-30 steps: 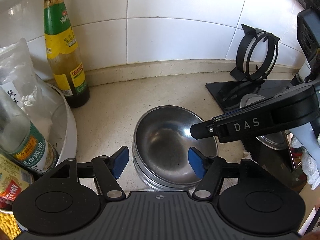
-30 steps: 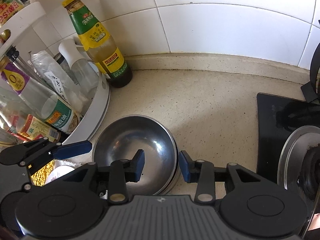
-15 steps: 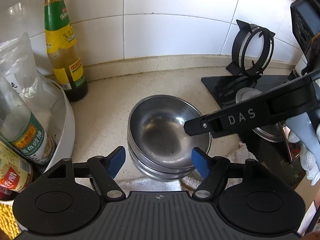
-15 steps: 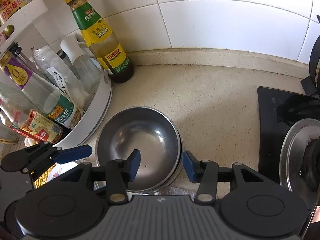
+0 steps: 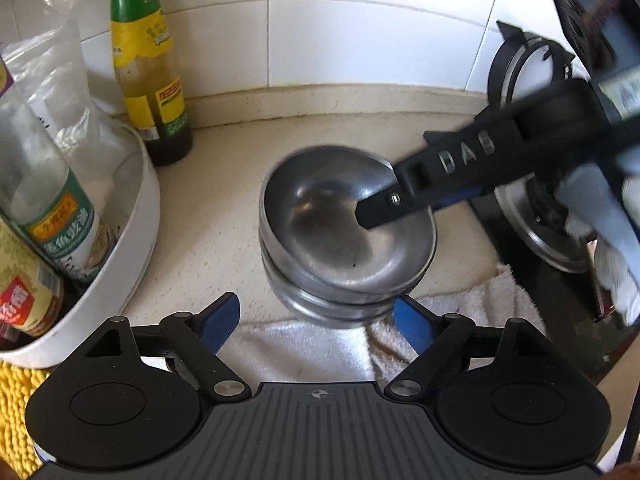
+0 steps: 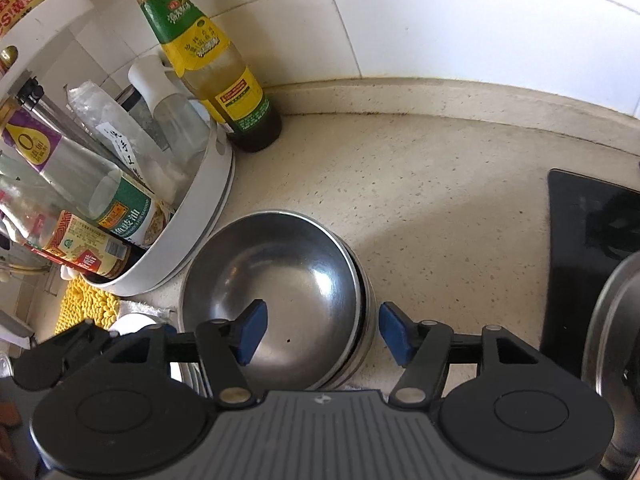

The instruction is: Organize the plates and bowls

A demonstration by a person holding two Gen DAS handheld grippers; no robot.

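A stack of steel bowls sits on the beige counter, its near edge over a white towel. The stack also shows in the right wrist view. My left gripper is open and empty, just in front of the stack. My right gripper is open, its jaws astride the stack's right rim, one blue pad inside the top bowl and one outside. Its finger reaches over the bowl from the right in the left wrist view.
A white round tray of bottles and bags stands left of the bowls. A green-labelled sauce bottle stands by the tiled wall. A black stove with a steel burner ring lies to the right. A yellow mat lies at the left.
My left gripper has drawn back from the bowls and opened wider, so the towel now shows. My right gripper has opened wider while staying over the stack's rim.
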